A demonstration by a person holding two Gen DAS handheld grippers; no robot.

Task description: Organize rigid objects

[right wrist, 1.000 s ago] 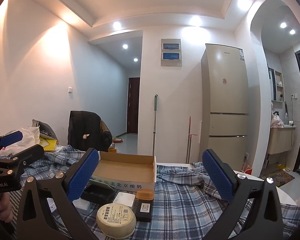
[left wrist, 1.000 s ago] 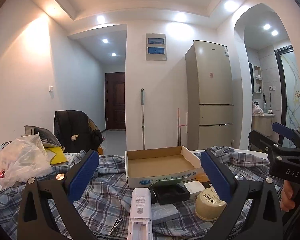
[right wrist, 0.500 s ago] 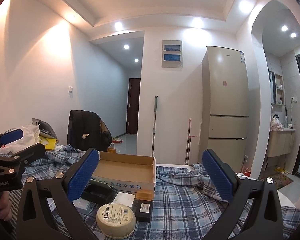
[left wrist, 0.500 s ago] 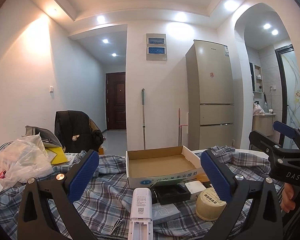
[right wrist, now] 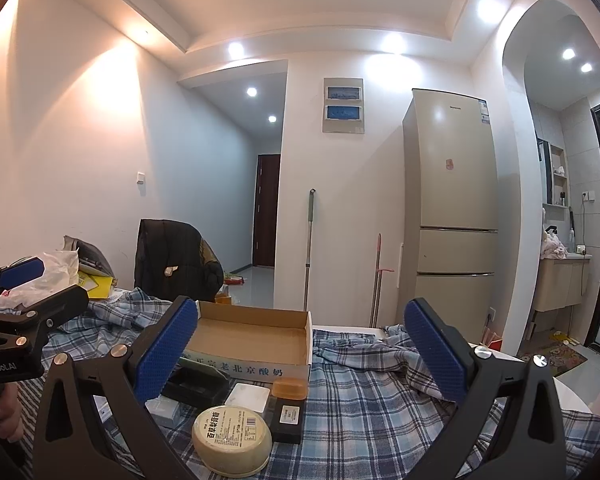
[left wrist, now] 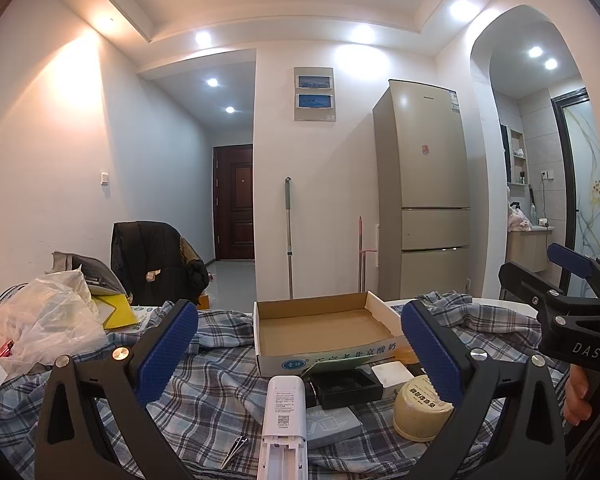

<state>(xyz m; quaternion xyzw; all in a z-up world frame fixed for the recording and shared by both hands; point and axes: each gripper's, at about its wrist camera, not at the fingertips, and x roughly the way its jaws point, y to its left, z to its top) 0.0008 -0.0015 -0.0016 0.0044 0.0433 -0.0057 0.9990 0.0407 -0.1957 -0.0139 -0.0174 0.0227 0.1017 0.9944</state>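
Note:
An empty cardboard box (left wrist: 324,326) (right wrist: 252,336) lies open on the plaid cloth. In front of it sit a white remote-like device (left wrist: 284,412), a black tray (left wrist: 346,388) (right wrist: 198,384), a white square block (left wrist: 388,372) (right wrist: 247,397), a round cream tin (left wrist: 420,412) (right wrist: 232,442), a grey flat case (left wrist: 332,420), an amber bar (right wrist: 289,389) and a black box (right wrist: 287,420). My left gripper (left wrist: 300,354) is open above the device. My right gripper (right wrist: 302,354) is open above the tin and blocks. Neither holds anything.
A clear plastic bag (left wrist: 44,320) and yellow papers (left wrist: 114,312) lie at the left of the table. A chair with a dark jacket (left wrist: 152,264) stands behind. Metal tweezers (left wrist: 234,450) lie near the device. A fridge (left wrist: 424,200) stands by the wall.
Both views have shifted only slightly. The grippers stay open and no object has moved.

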